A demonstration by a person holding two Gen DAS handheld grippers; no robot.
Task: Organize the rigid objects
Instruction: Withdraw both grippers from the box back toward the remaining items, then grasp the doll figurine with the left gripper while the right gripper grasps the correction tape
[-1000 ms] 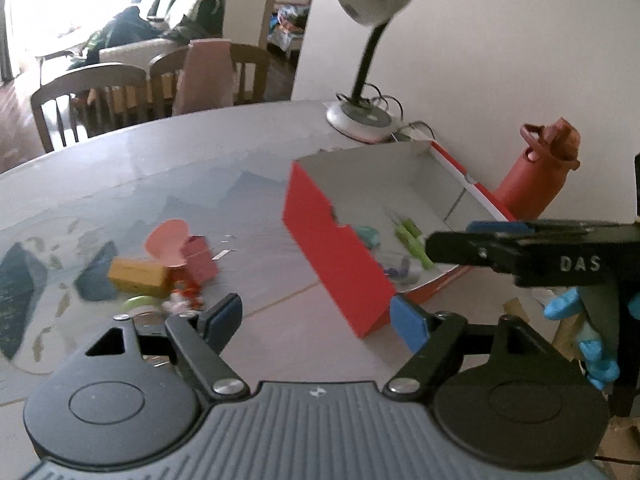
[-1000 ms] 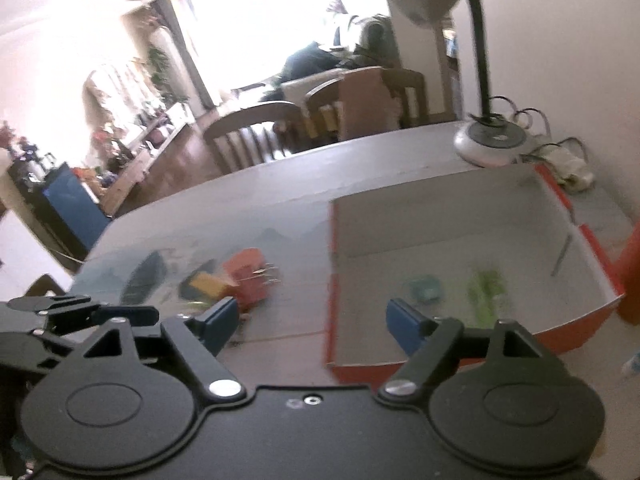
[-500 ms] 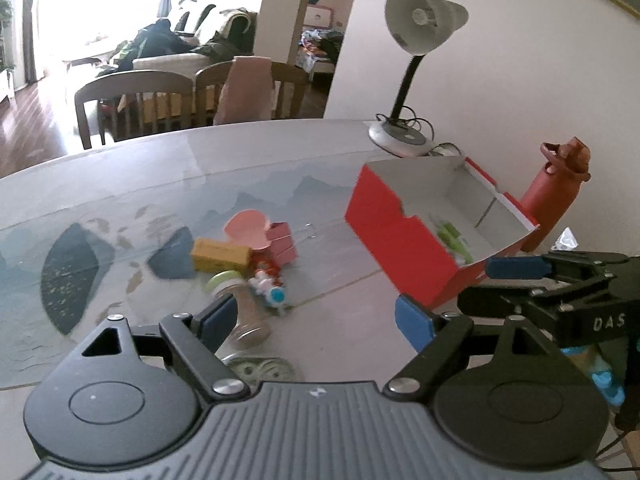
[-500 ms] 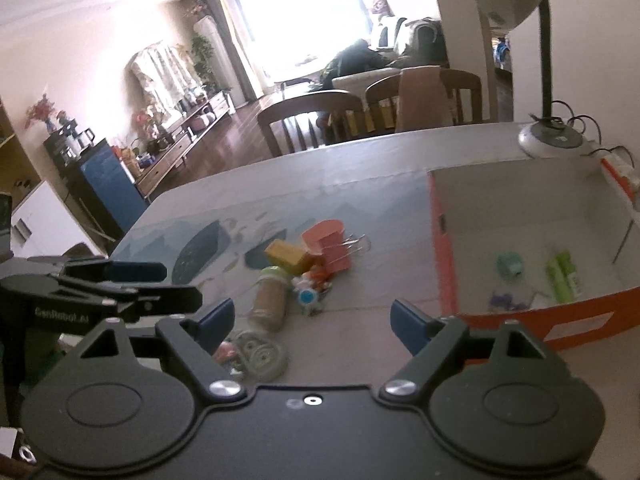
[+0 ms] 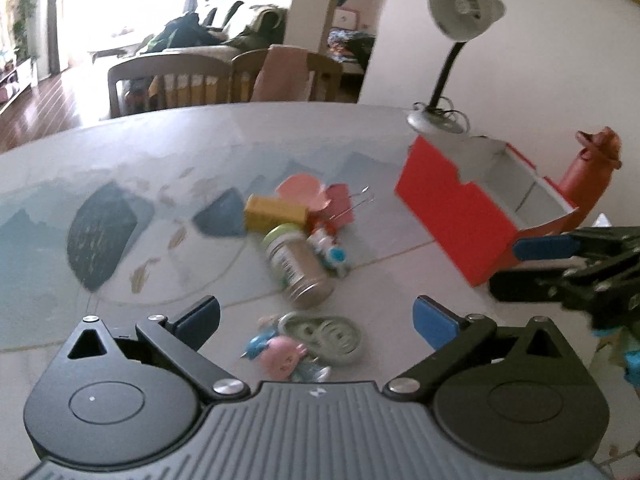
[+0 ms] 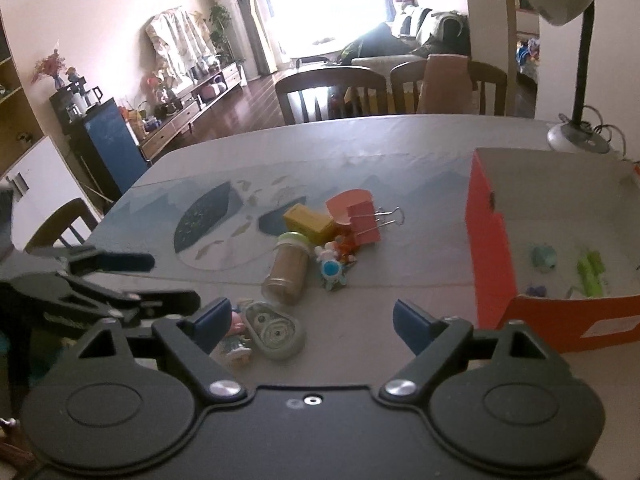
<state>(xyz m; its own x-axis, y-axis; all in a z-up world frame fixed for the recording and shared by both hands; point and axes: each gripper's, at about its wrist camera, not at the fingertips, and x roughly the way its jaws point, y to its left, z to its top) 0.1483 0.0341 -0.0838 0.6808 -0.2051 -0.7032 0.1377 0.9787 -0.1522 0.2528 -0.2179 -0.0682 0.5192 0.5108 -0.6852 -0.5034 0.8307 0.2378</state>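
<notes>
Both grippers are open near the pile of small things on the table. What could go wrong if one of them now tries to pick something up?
1. The glass jar with the green lid lies on its side; a nudge could roll it away.
2. The small toy with a blue centre touches the pink binder clip and jar, so closing may catch neighbours.
3. The left gripper and right gripper hover close over one pile; they might collide.

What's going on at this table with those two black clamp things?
A person is tidying small items into the red box. Both the left hand-held gripper and the right hand-held gripper are open and empty, over a pile: a jar lying on its side, a yellow block, a pink binder clip. A few bits already lie in the box.
</notes>
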